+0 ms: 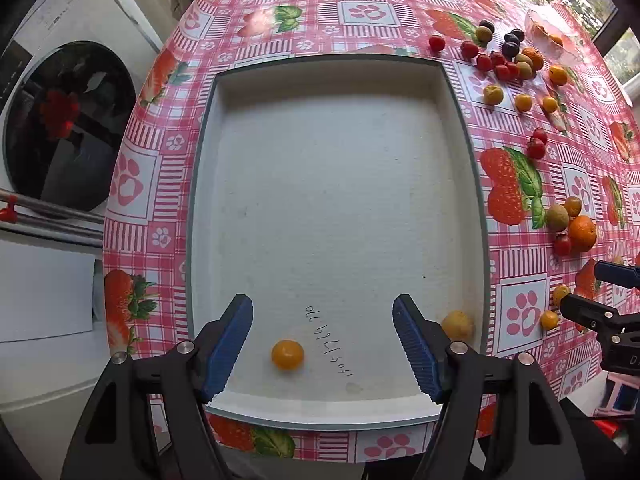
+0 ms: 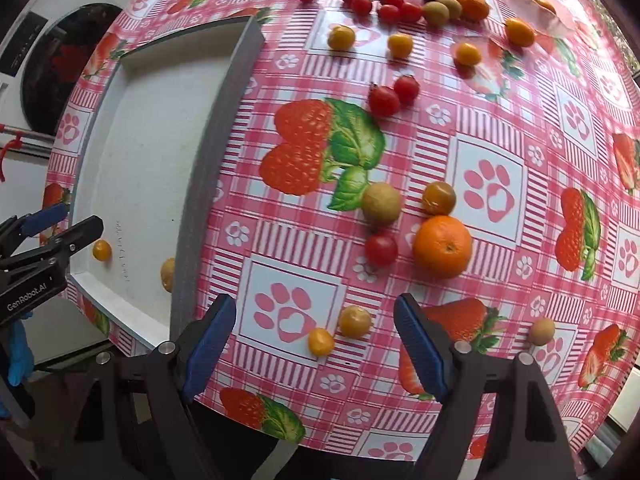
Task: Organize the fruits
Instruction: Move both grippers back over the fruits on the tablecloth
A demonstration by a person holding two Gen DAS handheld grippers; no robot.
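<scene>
A: Left wrist view. Left gripper [image 1: 322,344] jaws apart, empty, over the white tray's [image 1: 464,128] near end. Small yellow tomato [image 1: 287,354] lies inside, between the fingers; round, no long axis.

B: Right wrist view. Right gripper [image 2: 315,346] likewise spread, nothing held. Smooth yellow-orange tomato [image 2: 321,341] sits outside the tray, just ahead between its fingers. Right is likely nearer. Tray matte, foam-like; tablecloth [image 2: 500,264] glossy.

Matt foam tray [image 1: 466,184], glossy plastic tablecloth [image 2: 500,112]
</scene>
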